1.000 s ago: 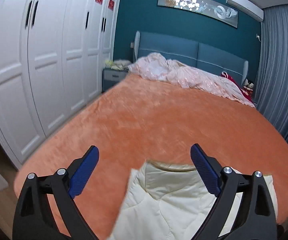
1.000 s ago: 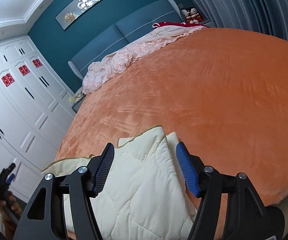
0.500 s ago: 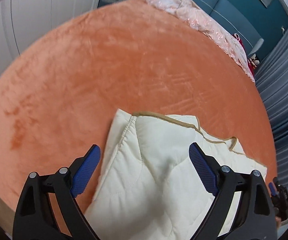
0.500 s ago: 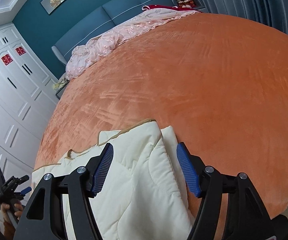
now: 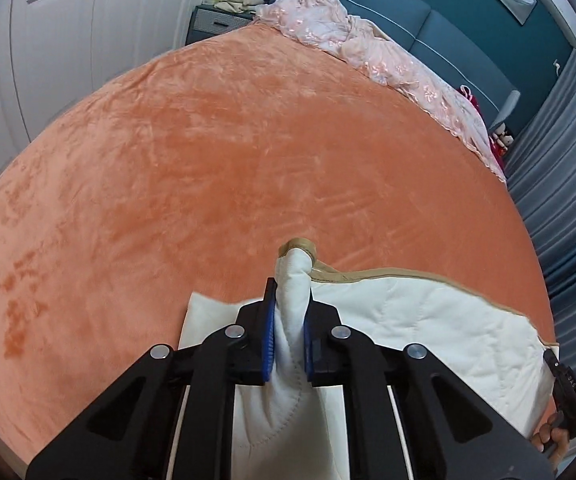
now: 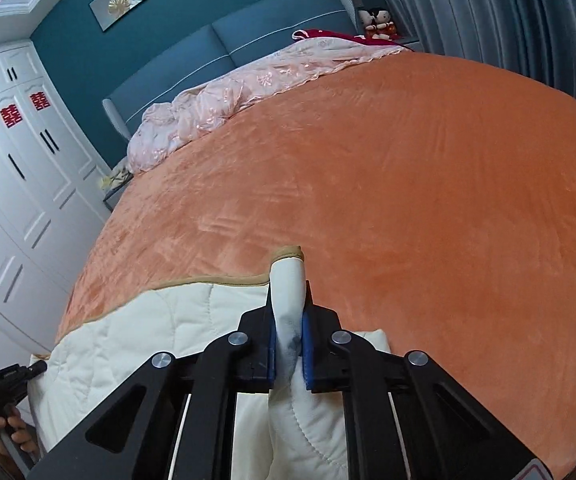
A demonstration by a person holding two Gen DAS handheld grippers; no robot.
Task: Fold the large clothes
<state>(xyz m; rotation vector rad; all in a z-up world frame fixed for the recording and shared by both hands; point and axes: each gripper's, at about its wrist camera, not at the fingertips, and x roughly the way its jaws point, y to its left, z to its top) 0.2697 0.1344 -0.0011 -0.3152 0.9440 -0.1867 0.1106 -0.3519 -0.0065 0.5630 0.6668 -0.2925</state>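
A cream quilted garment [image 5: 416, 320] with tan trim lies on the near end of the orange bed [image 5: 248, 152]. My left gripper [image 5: 290, 320] is shut on its left corner, which pokes up between the blue pads. In the right wrist view the same garment [image 6: 136, 340] spreads to the left. My right gripper [image 6: 288, 328] is shut on its right corner, pinched upright between the pads. The garment's near part is hidden under both grippers.
A pink crumpled quilt [image 5: 388, 52] lies along the blue headboard [image 6: 272, 40]. White wardrobes [image 5: 48, 40] stand on the left, grey curtains [image 6: 508, 12] on the right. A nightstand [image 5: 216, 24] is beside the bed. The orange bedspread [image 6: 408, 184] stretches ahead.
Both grippers were open above the garment. They have come down and shut on its two far corners, bunching the fabric between the pads.
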